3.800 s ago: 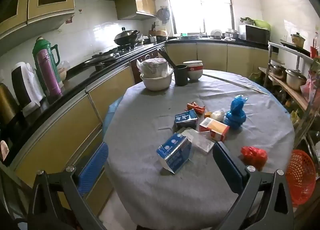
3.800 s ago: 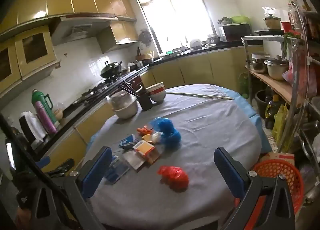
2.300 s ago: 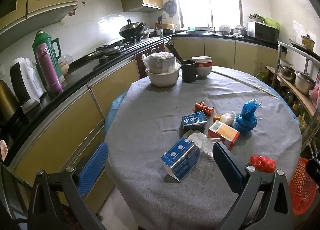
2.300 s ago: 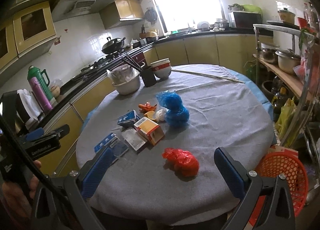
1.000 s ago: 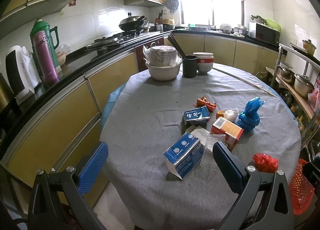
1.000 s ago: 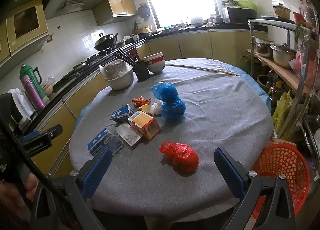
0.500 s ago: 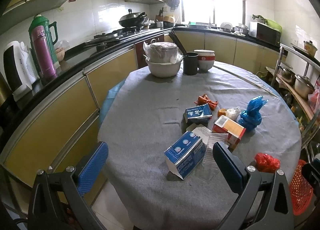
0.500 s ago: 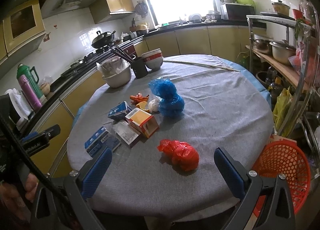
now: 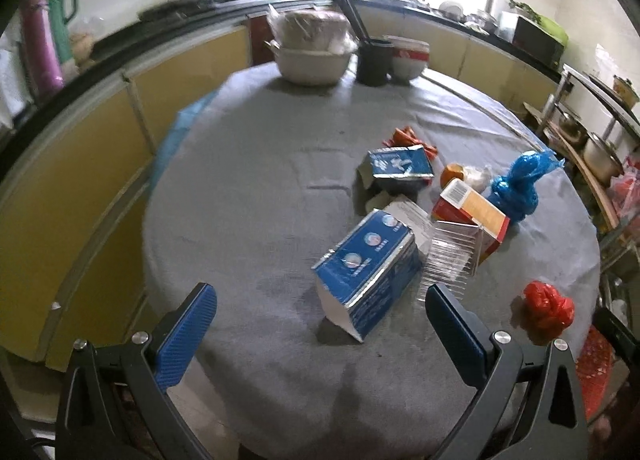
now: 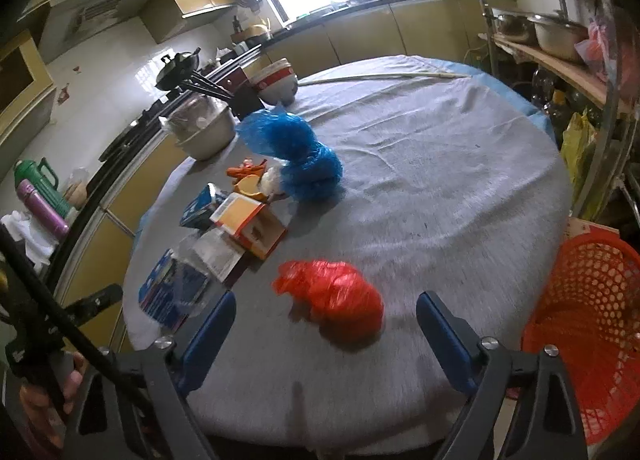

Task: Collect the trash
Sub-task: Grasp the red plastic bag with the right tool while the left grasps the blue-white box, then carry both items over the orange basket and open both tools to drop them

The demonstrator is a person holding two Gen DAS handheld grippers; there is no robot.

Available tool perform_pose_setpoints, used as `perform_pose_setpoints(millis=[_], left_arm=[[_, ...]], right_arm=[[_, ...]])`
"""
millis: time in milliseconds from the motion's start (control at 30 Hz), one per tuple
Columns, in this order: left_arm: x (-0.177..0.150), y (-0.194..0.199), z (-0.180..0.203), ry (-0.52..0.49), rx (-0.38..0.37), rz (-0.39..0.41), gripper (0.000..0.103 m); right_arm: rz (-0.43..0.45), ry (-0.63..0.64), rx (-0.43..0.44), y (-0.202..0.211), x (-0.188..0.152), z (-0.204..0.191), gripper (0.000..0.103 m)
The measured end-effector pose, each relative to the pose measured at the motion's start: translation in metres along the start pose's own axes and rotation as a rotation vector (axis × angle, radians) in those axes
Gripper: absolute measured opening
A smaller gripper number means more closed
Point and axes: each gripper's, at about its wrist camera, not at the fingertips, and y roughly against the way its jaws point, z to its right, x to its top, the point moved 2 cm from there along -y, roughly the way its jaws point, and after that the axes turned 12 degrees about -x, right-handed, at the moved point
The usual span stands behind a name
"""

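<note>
Trash lies on a round table under a grey cloth (image 9: 248, 196). A blue carton (image 9: 366, 272) lies just ahead of my open, empty left gripper (image 9: 320, 320). Beyond it are a clear plastic tray (image 9: 452, 254), an orange box (image 9: 472, 216), a smaller blue carton (image 9: 400, 168), a blue plastic bag (image 9: 520, 184) and a red plastic bag (image 9: 548, 306). My open, empty right gripper (image 10: 326, 324) is just short of the red bag (image 10: 332, 300). The blue bag (image 10: 296, 152) and orange box (image 10: 250, 224) lie farther off.
A red mesh basket (image 10: 592, 324) stands on the floor right of the table. A covered bowl (image 9: 312, 44), a dark cup with chopsticks (image 9: 372, 60) and stacked bowls (image 9: 408, 58) sit at the table's far edge. A metal rack (image 10: 560, 40) stands at right, counters at left.
Both grippers have moved forward and down towards the table. The blue carton is now close to the left gripper and the red bag close to the right gripper.
</note>
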Motion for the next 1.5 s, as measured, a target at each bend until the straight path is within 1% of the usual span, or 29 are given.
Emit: perform_pose_setpoints(millis=[67,100,133,200,267,333,400,433,467,500,533,633,733,800,900,967,1100,1233,1300,1367,1433,1500], left_arm=[[0.002,-0.012,-0.002,0.0,-0.025,-0.023,0.103],[0.003,-0.016,-0.002,-0.004,-0.033,-0.03,0.103],[0.004,-0.022,-0.003,-0.011,-0.042,-0.041,0.103],[0.005,-0.033,-0.005,-0.027,-0.059,-0.059,0.103],[0.007,-0.042,-0.006,-0.044,-0.086,-0.068,0.103],[0.009,-0.049,-0.007,-0.067,-0.1,-0.086,0.103],[0.009,-0.055,-0.005,-0.098,-0.123,-0.089,0.097],[0.009,-0.058,-0.005,-0.106,-0.12,-0.101,0.087],[0.009,-0.061,-0.004,-0.11,-0.124,-0.114,0.072],[0.008,-0.065,-0.004,-0.109,-0.146,-0.132,0.066],[0.006,-0.067,-0.004,-0.099,-0.169,-0.143,0.064],[0.004,-0.064,-0.005,-0.082,-0.197,-0.129,0.061],[0.0,-0.056,-0.006,-0.062,-0.217,-0.114,0.057],[-0.003,-0.05,-0.006,-0.053,-0.209,-0.104,0.056],[-0.005,-0.036,-0.004,-0.06,-0.182,-0.068,0.056],[-0.006,-0.025,-0.003,-0.064,-0.163,-0.027,0.056],[-0.003,0.003,0.005,-0.106,-0.091,0.075,0.056],[0.003,0.035,0.028,-0.187,-0.078,0.182,0.056],[0.005,0.048,0.044,-0.228,-0.109,0.226,0.056],[0.007,0.058,0.065,-0.277,-0.173,0.239,0.056],[0.005,0.059,0.086,-0.329,-0.212,0.224,0.056],[0.001,0.053,0.111,-0.377,-0.265,0.189,0.056]], right_arm=[[-0.014,0.013,0.007,-0.012,0.004,-0.003,0.085],[-0.021,0.028,0.001,-0.018,0.005,-0.006,0.08],[-0.028,0.046,-0.01,-0.025,0.005,-0.008,0.077],[-0.047,0.071,-0.029,-0.038,0.003,-0.012,0.069],[-0.074,0.075,-0.033,-0.048,0.001,-0.012,0.057],[-0.102,0.068,-0.019,-0.056,-0.003,-0.013,0.052],[-0.093,0.068,-0.017,-0.056,-0.005,-0.013,0.051],[-0.089,0.071,-0.018,-0.056,-0.005,-0.014,0.05],[-0.088,0.07,-0.018,-0.055,-0.005,-0.013,0.049],[-0.088,0.061,-0.014,-0.055,-0.006,-0.012,0.048],[-0.091,0.055,-0.011,-0.053,-0.006,-0.012,0.048],[-0.098,0.042,-0.004,-0.05,-0.009,-0.009,0.047],[-0.096,0.035,0.025,-0.043,-0.012,-0.008,0.047],[-0.091,0.019,0.059,-0.038,-0.014,-0.006,0.047],[-0.074,0.005,0.081,-0.029,-0.015,-0.004,0.047],[-0.062,-0.003,0.093,-0.022,-0.015,-0.001,0.047],[-0.024,-0.024,0.097,-0.011,-0.015,0.007,0.047],[0.004,-0.073,0.101,-0.004,-0.011,0.023,0.047],[0.026,-0.108,0.102,0.002,-0.009,0.035,0.047],[0.049,-0.144,0.095,0.009,-0.006,0.049,0.047],[0.072,-0.179,0.079,0.016,-0.004,0.066,0.047],[0.092,-0.218,0.055,0.024,-0.005,0.086,0.047]])
